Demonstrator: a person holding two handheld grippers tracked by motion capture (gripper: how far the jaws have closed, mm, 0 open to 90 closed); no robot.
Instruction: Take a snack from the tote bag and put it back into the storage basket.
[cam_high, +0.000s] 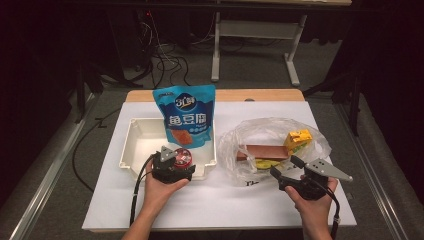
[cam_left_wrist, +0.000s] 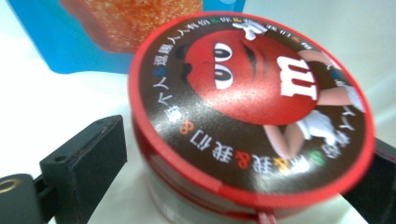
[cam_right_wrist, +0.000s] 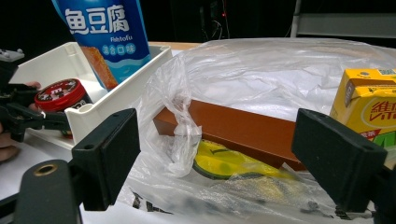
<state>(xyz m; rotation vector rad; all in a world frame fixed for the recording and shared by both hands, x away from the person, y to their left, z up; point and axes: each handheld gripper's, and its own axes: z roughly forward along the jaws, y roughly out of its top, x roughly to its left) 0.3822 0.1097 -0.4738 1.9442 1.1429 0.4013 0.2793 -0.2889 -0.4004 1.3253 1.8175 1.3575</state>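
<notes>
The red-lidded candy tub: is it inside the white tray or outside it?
Inside. The candy tub stands upright within the white tray near its front wall, in front of the blue snack pouch.

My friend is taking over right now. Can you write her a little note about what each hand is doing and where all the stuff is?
Left gripper: open, fingers on either side of the red candy tin, not squeezing.
Right gripper: open, holding nothing, at the plastic bag.
Done: tin and blue snack pouch are in the white tray.
Left: brown box, yellow drink carton and yellow packet wait in the bag.
</notes>
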